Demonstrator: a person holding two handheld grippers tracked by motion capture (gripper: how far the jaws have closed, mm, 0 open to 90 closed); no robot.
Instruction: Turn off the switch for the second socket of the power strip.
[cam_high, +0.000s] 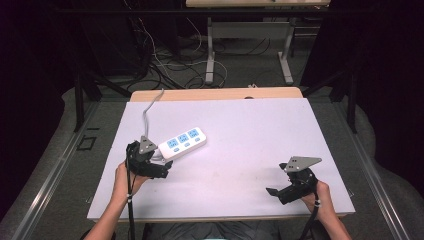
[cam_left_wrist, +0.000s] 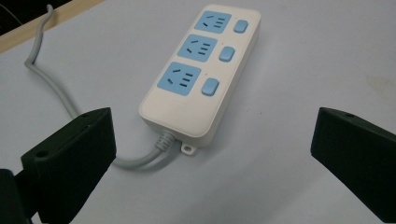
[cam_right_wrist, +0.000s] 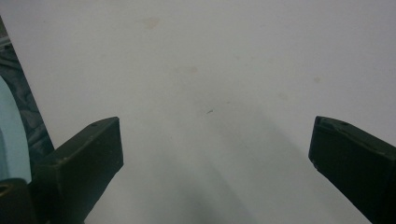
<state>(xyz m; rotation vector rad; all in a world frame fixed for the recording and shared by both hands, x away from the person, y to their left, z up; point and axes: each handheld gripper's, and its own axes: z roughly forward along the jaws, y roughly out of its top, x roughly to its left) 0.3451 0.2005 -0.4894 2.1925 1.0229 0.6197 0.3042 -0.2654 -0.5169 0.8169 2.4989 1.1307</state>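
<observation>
We work over a table (cam_high: 260, 130) covered with a white sheet, its wooden edge showing along the far side. On the left half of that sheet lies the power strip (cam_left_wrist: 201, 70), a cream block with three blue sockets and three blue switches, lying flat and at an angle. Its grey cord (cam_left_wrist: 51, 88) leaves the near end, loops round and runs off toward the far edge of the table.

Our left gripper (cam_left_wrist: 212, 154) sits just short of the strip's cord end, jaws spread wide and holding nothing. Our right gripper (cam_high: 280, 192) rests well apart over bare sheet at the right, also spread and empty.

The step in hand looks like taking hold of the strip with the left gripper. To do it well, we judge that we should slide forward until the jaws straddle the body across its narrow width, keep them low and level with the sheet, and stay clear of the cord and the small mounting tab (cam_left_wrist: 187, 148), so that closing pinches the two long sides squarely.
</observation>
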